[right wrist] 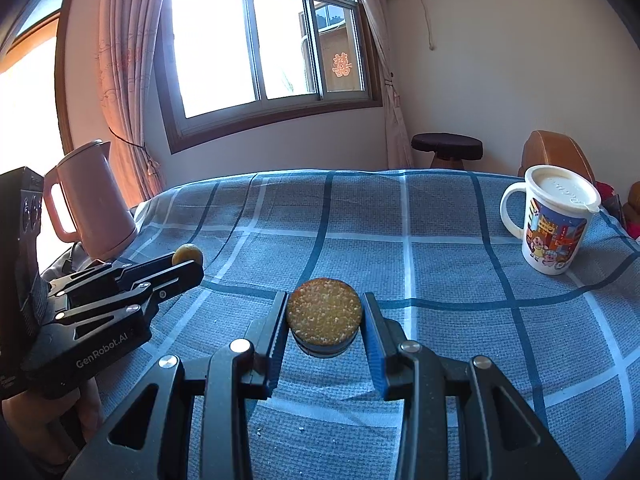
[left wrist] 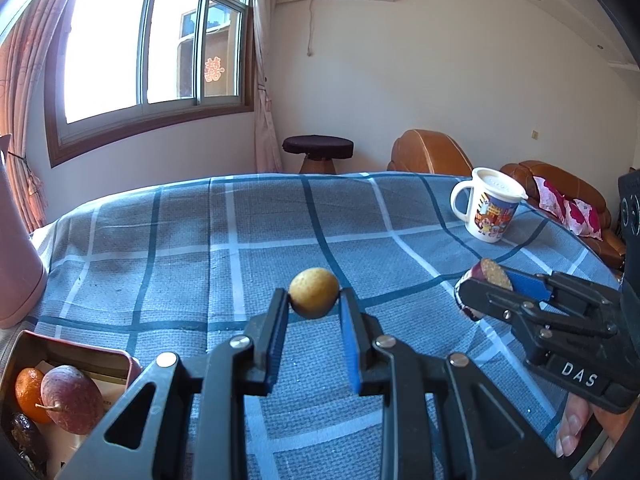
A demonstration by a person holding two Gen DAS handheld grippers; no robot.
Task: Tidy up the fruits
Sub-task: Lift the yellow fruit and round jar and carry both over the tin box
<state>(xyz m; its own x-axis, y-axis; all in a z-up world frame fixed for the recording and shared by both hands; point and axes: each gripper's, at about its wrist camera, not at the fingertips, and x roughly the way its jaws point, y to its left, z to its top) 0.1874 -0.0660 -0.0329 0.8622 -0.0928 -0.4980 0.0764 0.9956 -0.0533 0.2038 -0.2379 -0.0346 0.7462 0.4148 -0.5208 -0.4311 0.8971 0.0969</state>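
Jaws grip fruit; only left view shows tin (left wrist: pixel 120 360).

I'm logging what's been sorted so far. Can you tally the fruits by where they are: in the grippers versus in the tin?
In the grippers: 2, a round yellow fruit and a cut fruit half
In the tin: 3, orange, reddish fruit, dark fruit
Total: 5

small round yellow fruit (left wrist: pixel 314 293) and cut passion fruit half (right wrist: pixel 324 317), both lifted above cloth.
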